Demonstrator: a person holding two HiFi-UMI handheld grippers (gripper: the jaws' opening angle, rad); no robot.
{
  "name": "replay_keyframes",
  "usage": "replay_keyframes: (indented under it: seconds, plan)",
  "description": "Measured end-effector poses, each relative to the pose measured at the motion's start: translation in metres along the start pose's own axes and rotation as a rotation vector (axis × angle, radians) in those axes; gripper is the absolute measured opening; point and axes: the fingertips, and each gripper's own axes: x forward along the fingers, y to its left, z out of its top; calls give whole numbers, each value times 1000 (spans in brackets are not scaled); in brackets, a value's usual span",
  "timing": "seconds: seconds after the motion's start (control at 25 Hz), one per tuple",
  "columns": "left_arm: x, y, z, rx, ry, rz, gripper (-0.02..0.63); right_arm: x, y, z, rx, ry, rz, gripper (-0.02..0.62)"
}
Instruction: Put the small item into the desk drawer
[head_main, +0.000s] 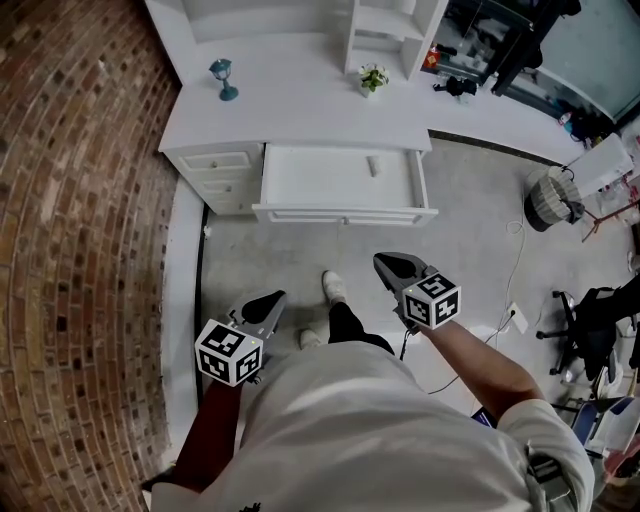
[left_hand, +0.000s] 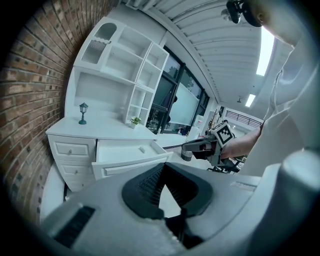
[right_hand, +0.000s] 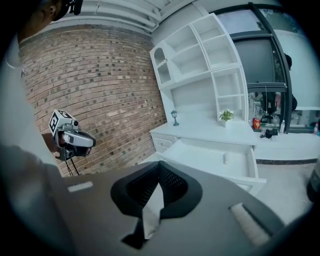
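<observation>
1. Brick wall (head_main: 80, 250) runs down one side, with a white desk (head_main: 300, 110) pushed up against it and a shelf unit (head_main: 385, 30) on top. I'm standing on the grey floor (head_main: 270, 255) in front of it all.
2. Task-wise I'd call this basically done. The small item (head_main: 372, 166) is already lying inside the open drawer (head_main: 340, 213). It sits on the drawer bottom toward the right side, on its own with nothing touching it.
3. My left hand-held gripper (head_main: 270, 300) has its jaws together with nothing between them. It's down low by my hip, well back from the desk.
4. My right hand-held gripper (head_main: 388, 265) is the same story, pinched shut and empty. It points roughly at the drawer but is well apart from it.
5. What's left is not much, as far as I can tell. The drawer is pulled all the way out. The task only says to put the item in, so at most I'd guess a push on the drawer front to close it.
6. Other stuff: a little teal lamp ornament (head_main: 223, 79) and a small potted plant (head_main: 373, 79) sit on the desk top. Both are well behind the drawer, so they're no bother.
7. A waste bin (head_main: 547, 200) stands off to the right on the floor, clear of the drawer. Nothing is between me and the drawer front except my own shoes (head_main: 333, 286).
</observation>
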Motion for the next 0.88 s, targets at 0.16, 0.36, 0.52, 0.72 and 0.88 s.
replay_keyframes:
  seconds: [0.16, 0.36, 0.52, 0.72, 0.88]
  plan:
    - [-4, -2, -4, -7, -2, 7, 5, -1, 8, 3, -9, -7, 16, 12]
    - [-3, -4, -4, -7, -7, 9, 5, -1, 14, 6, -25, -18, 26, 12]
    - [-1, -7, -5, -4, -3, 0, 6, -2, 18, 6, -30, -24, 29, 12]
    - [2, -8, -4, 2, 1, -11, 6, -7, 16, 6, -28, -31, 20, 12]
    - [5, -8, -2, 6, 0, -14, 5, -8, 13, 3, -31, -17, 10, 12]
